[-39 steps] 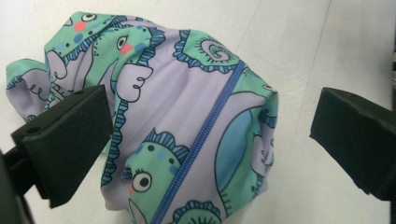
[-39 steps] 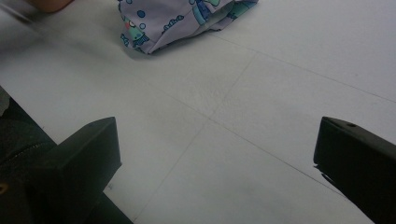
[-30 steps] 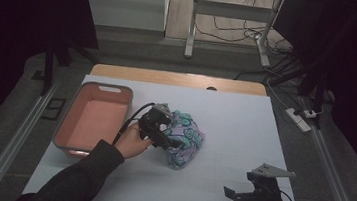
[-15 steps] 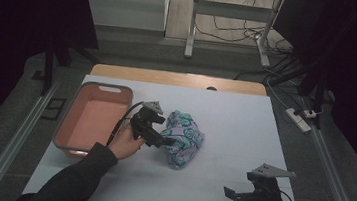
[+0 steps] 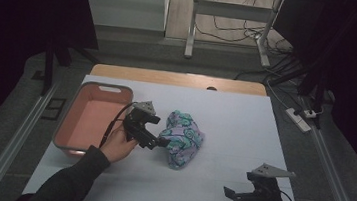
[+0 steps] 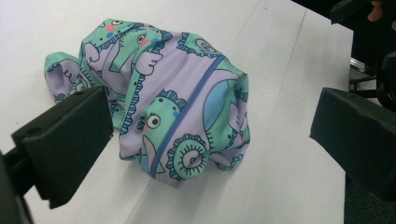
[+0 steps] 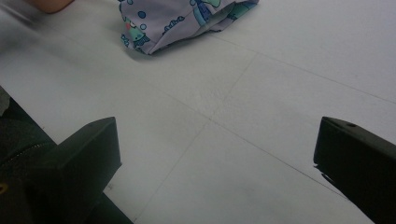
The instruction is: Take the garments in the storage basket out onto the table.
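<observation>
High view, cloth: a crumpled printed garment (mint, lilac, cartoon animals) lies bunched near the middle of the white tabletop, apart from the pink tub at its left.
High view, left hand-held gripper: at the garment's left edge, jaw tips touching or just short of the fabric; the person's left hand holds it from behind.
High view, change: a second ago this gripper sat over the garment's left flank; it has since drawn back toward the tub side and turned, and the bundle looks slightly reshaped but has not left its spot.
High view, right hand-held gripper: parked at the near right edge of the tabletop, well apart from the garment, unchanged across the frames.
Left gripper view, jaws: spread wide, nothing between them; the garment lies ahead in the gap, flat on the tabletop, blue seam stripe running along it.
Left gripper view, reading: fabric not clamped, so I judge this a re-approach for a fresh grasp, not a lift.
Right gripper view, jaws: wide apart and empty over bare tabletop; a corner of the garment sits far ahead at the top edge.
Task meaning: garment not yet lifted; move toward the tub, if intended, not begun.
</observation>
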`<state>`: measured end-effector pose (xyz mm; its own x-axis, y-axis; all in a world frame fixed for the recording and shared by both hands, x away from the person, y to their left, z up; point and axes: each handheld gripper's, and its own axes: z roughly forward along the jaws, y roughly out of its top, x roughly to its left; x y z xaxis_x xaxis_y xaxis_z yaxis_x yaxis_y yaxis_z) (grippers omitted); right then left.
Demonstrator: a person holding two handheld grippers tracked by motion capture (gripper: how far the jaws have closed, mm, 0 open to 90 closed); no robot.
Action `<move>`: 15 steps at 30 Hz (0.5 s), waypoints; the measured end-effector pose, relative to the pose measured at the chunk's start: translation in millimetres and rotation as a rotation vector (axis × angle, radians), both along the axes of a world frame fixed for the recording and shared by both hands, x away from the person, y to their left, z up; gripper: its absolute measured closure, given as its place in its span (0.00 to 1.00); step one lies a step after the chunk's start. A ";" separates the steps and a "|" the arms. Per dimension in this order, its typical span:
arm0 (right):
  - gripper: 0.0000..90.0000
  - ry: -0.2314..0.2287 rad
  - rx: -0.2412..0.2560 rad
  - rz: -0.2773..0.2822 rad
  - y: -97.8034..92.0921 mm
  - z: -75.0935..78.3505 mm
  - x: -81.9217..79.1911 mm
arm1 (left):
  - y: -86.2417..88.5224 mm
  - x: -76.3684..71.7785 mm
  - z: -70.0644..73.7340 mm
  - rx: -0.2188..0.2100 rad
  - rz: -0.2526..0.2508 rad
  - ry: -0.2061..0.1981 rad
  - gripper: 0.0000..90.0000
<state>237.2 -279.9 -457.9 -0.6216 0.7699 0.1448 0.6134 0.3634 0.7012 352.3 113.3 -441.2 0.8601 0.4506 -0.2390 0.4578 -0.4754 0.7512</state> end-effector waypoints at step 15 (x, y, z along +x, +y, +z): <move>0.01 -0.004 -0.003 0.003 0.5 0.1 -0.4 | 12.1 -12.3 0.9 -0.030 -0.033 0.017 0.00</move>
<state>236.8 -279.4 -457.9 -0.6242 0.7685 0.1404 0.6098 0.3670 0.7024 339.9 125.4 -440.3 0.8703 0.4142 -0.2665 0.4548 -0.4680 0.7577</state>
